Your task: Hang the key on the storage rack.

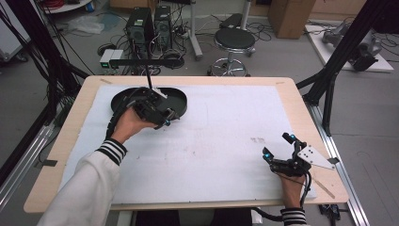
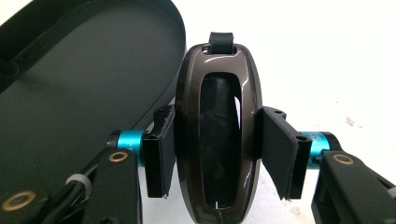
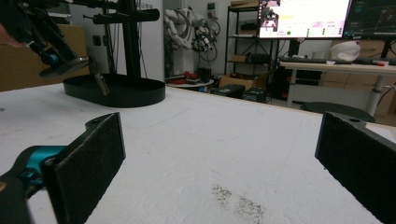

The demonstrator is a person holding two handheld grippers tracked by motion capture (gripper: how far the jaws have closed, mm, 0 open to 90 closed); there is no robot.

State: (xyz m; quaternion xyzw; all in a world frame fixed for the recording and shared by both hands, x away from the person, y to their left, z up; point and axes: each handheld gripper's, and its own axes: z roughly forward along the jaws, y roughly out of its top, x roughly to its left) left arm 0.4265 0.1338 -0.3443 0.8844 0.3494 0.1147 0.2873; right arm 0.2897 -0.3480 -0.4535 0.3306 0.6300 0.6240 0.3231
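Jaws of the left gripper (image 2: 217,154) pinch a glossy brown oval key fob (image 2: 217,135) by its long sides, held beside the black oval tray (image 1: 179,101) near the table's (image 1: 70,132) far-left corner, probably for carrying. Right gripper (image 1: 277,146) rests spread wide near the right edge, holding nothing.

I was working in a robotics lab: computer towers (image 1: 149,26) and tangled cables on the far floor, monitors (image 3: 303,17) on desks, a robot arm (image 3: 187,25) by shelving.

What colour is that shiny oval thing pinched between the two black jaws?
Glossy dark brown oval thing, with a black middle and a black loop on top; the left gripper view shows it best.
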